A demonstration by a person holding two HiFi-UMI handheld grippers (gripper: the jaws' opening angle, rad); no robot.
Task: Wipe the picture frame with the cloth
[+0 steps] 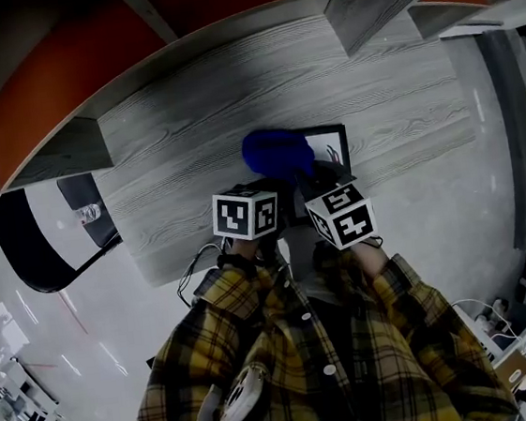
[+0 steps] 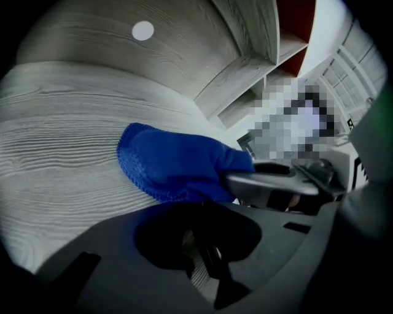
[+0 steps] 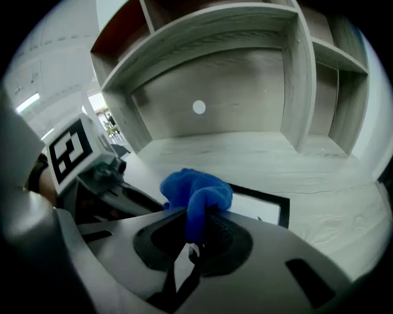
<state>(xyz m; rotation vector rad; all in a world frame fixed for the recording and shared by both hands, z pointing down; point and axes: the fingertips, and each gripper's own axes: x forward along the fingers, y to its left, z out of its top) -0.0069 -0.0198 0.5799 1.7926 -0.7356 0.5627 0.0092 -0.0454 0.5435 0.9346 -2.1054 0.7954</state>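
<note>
**Cloth (image 1: 277, 152) over left end of picture frame (image 1: 330, 150); bare part to the right**

Cloth is pinched in the closed fingers of the right gripper (image 3: 195, 242). Picture frame lies flat on the worktop (image 1: 190, 147), long axis left-right. Its uncovered part sits ahead and right of those fingers, so a rightward sweep is judged next. Left gripper (image 2: 206, 257) is set alongside, fingers part-way apart on a thin dark edge. That edge is taken as the frame's near border, held steady. Both grippers are pitched steeply down.
</note>
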